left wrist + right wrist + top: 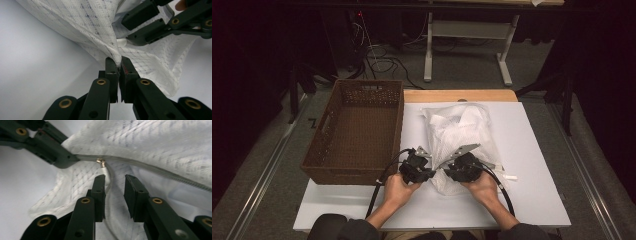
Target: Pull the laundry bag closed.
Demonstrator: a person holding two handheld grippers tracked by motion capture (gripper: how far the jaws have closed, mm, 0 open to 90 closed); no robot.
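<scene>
While the white mesh bag [459, 137] is lying on the white table [537, 165], just to the right of the brown wicker basket [357, 132], the person is working at its near end with both grippers. The basket is sitting at the table's left side, partly hanging over the edge, and the bag is stretching away from the hands toward the far edge.

The left gripper [119, 65] is pinching a gathered fold of the mesh between its jaws, which are standing almost closed with only the thin cloth between them. In the high view this gripper [424, 167] is resting at the bag's near left corner, held by the left hand [399, 190].

The right gripper [114, 184] is pointing at the bag's zipper [150, 168], which is running across the cloth from the left gripper's jaw toward the right. Its jaws are standing partly apart, and the small metal slider with its white pull tab [106, 173] is lying between them, close against the left jaw; the pads are not pressing on it from both sides. In the high view the right gripper [452, 170] is sitting on the bag's near end, the right hand [484, 187] behind it, and the two grippers are just beside each other.

A small white piece [510, 178] is lying on the table to the right of the right hand.
</scene>
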